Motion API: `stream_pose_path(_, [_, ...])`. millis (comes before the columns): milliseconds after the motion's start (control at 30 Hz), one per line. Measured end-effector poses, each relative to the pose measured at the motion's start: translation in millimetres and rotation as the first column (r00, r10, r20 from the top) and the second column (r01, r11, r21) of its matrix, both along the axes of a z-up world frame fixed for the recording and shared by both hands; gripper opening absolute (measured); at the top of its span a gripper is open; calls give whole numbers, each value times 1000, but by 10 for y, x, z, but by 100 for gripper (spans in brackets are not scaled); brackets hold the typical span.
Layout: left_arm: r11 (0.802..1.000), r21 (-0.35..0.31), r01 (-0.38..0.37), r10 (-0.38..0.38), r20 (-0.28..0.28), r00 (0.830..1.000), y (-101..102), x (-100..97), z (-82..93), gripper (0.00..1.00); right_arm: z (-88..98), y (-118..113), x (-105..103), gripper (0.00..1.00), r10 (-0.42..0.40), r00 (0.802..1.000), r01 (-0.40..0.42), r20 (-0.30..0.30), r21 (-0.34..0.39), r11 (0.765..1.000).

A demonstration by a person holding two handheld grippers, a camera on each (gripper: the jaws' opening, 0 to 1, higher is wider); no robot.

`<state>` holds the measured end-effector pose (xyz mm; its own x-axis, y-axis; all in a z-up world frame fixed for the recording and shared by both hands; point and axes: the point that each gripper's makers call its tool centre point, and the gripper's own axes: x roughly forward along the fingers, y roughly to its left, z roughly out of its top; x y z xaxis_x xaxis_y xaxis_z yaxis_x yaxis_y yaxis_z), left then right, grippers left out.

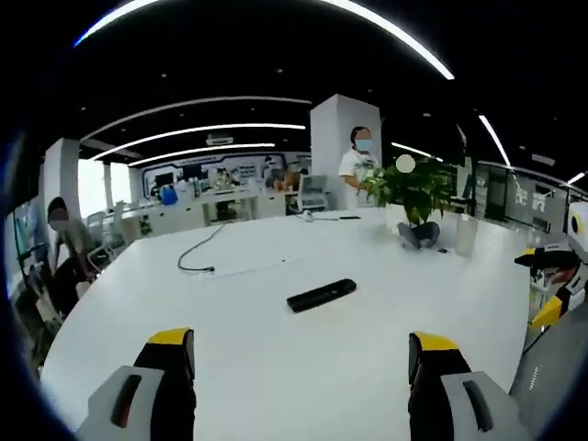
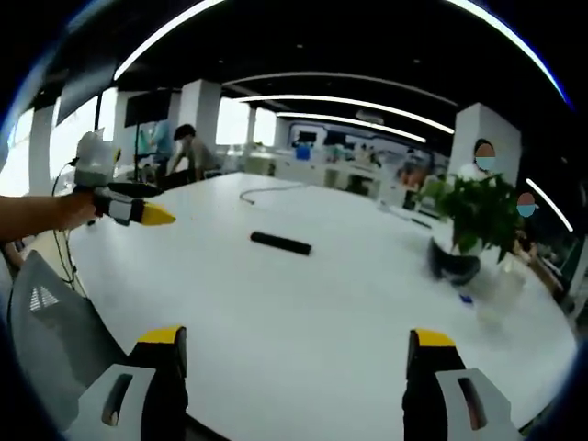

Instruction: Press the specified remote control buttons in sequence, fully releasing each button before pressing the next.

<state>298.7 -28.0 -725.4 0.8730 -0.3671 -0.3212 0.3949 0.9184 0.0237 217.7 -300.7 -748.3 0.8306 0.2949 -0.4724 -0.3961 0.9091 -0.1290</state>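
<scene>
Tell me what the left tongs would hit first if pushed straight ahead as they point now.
Probably the remote: it lies on the white table ahead of the open left tongs, between their jaw lines. Depth is unclear, so they might pass above it.

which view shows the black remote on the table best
The left gripper view: the remote lies near the middle, closer and larger, between the open left gripper and the plant. In the right gripper view the remote looks smaller and farther off on the white table.
</scene>
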Motion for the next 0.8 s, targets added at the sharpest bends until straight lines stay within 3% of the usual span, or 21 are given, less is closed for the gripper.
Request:
stream_pose_path(233, [994, -13, -111, 112, 41, 993, 222, -360, 157, 100, 96, -21, 14, 99, -11, 999, 10, 41, 19, 1000])
stream_pose_path(400, [982, 53, -180, 176, 76, 981, 385, -541, 135, 100, 97, -22, 23, 99, -21, 999, 20, 31, 37, 999])
stream_pose_path(433, [980, 38, -193, 190, 73, 979, 399, -561, 140, 100, 102, -19, 21, 97, -21, 999, 20, 31, 38, 999])
stream_pose_path(500, [981, -9, -196, 196, 95, 976, 390, -606, 187, 100, 140, -5, 16, 97, -20, 999, 18, 47, 41, 999])
stream_pose_path(633, [975, 25, -219, 215, 99, 971, 452, -678, 112, 100, 169, -66, 33, 96, -45, 996, 44, 73, 21, 999])
stream_pose_path(733, [978, -33, -204, 207, 98, 974, 408, -720, 85, 100, 190, -116, 49, 96, -72, 994, 70, 82, 25, 997])
stream_pose_path(800, [977, -15, -212, 212, 110, 971, 426, -734, 84, 100, 209, -121, 49, 96, -78, 993, 76, 91, 26, 997])
